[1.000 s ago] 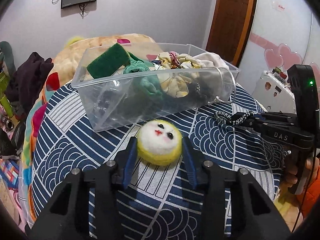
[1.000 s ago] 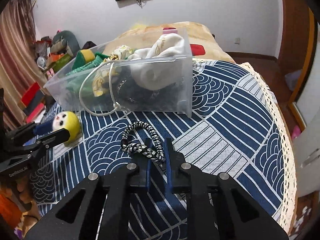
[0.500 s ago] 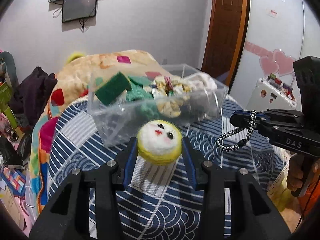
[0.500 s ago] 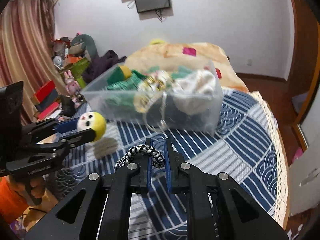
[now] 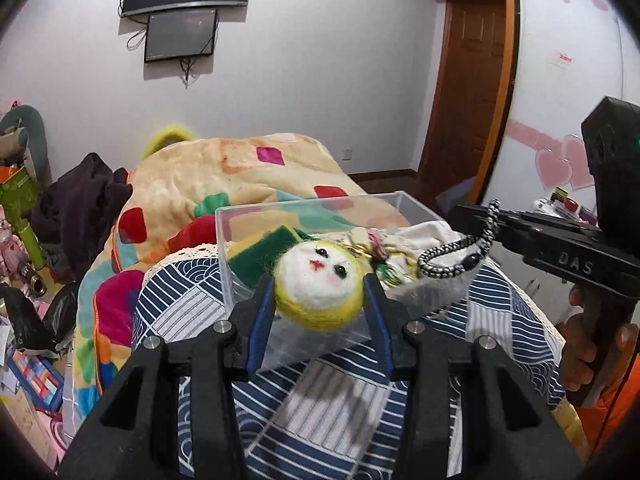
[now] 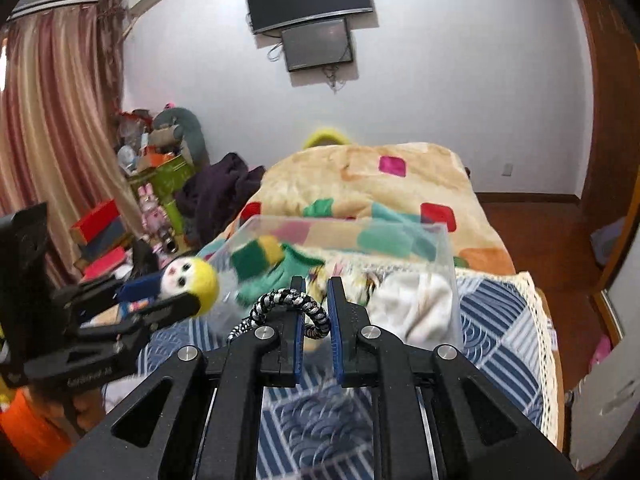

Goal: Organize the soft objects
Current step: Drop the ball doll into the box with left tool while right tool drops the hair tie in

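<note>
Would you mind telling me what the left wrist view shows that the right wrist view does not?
Only the left wrist view shows the pink heart stickers. Only the right wrist view shows the striped curtain. Both show the felt doll head in the left gripper, the braided cord in the right gripper, and the clear bin.

Left gripper (image 5: 319, 294) fingers (image 5: 262, 312) clamp felt doll head (image 5: 319, 290) before clear bin (image 5: 244, 256)

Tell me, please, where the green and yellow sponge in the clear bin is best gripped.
Grip the sponge across its flat green and yellow faces, coming down through the clear bin's open top; it leans on edge against the near-left wall, upper end exposed.
</note>
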`<state>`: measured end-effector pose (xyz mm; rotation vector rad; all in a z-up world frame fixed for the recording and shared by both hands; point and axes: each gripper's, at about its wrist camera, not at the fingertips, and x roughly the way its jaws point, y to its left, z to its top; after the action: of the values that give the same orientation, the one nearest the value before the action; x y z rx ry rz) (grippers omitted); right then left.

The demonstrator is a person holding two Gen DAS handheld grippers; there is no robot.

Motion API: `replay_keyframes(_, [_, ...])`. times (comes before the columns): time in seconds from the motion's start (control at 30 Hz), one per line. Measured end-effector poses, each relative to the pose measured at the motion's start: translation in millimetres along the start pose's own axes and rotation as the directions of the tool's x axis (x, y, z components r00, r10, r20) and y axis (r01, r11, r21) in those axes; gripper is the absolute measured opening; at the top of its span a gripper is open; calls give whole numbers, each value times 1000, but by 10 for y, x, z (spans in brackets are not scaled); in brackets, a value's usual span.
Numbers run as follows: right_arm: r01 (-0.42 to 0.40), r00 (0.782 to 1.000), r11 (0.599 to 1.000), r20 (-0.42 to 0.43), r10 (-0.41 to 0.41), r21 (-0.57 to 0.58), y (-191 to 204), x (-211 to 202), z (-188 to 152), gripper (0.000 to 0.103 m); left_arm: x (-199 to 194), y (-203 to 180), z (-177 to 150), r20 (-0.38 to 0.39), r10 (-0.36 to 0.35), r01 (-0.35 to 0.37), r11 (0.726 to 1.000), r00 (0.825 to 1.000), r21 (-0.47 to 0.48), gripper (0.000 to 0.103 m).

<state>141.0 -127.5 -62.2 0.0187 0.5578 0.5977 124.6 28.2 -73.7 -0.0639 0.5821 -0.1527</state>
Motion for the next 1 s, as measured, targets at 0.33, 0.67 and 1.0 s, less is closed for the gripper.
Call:
replay_keyframes(0.33, [62,992,997,-103,-68,-56,141,586,69,10,327,137,12,-48,45,-45,999,998,-6,44])
replay_keyframes(0.67, [99,981,987,-157,-118,-124,128,586,-84,47,336,124,-31,-58,62,-63,998,996,-3,47])
replay_keyframes(1.0, [116,981,982,-136,-137,-152,100,404,-108,60,240,42,-92,-60,62,-61,998,996,16,61])
